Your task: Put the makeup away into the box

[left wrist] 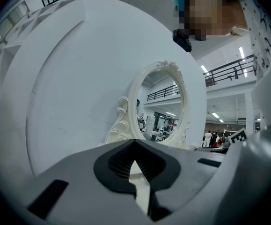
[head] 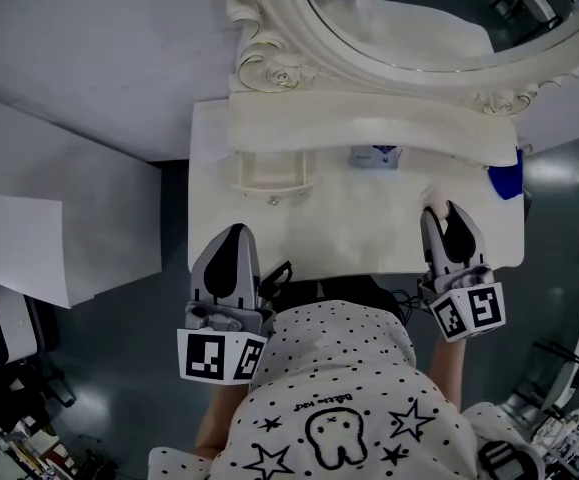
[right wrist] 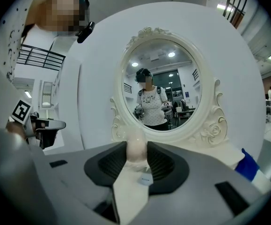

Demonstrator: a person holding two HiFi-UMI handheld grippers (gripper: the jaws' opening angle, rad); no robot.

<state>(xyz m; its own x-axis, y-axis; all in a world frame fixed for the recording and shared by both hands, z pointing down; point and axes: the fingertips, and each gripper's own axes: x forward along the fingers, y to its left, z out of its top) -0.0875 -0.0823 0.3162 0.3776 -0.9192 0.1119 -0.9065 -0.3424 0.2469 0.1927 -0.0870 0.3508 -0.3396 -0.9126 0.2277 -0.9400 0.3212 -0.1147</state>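
Sponge [right wrist: 136,146], pale and egg-shaped, is sitting clamped in the right gripper [head: 443,216], long axis along its jaws, while the box [head: 269,173] is lying ahead-left, nearer the closed, empty left gripper [head: 237,236].

Mirror [head: 419,28] at back of table [head: 349,223], box [head: 269,173] before it L of ctr, small packet [head: 374,156] to box's R, puff [head: 435,198] in right gripper [head: 439,211] over table's front-R.

White vanity table [head: 369,238], ornate oval mirror [head: 419,18], dark grey floor [head: 174,298]
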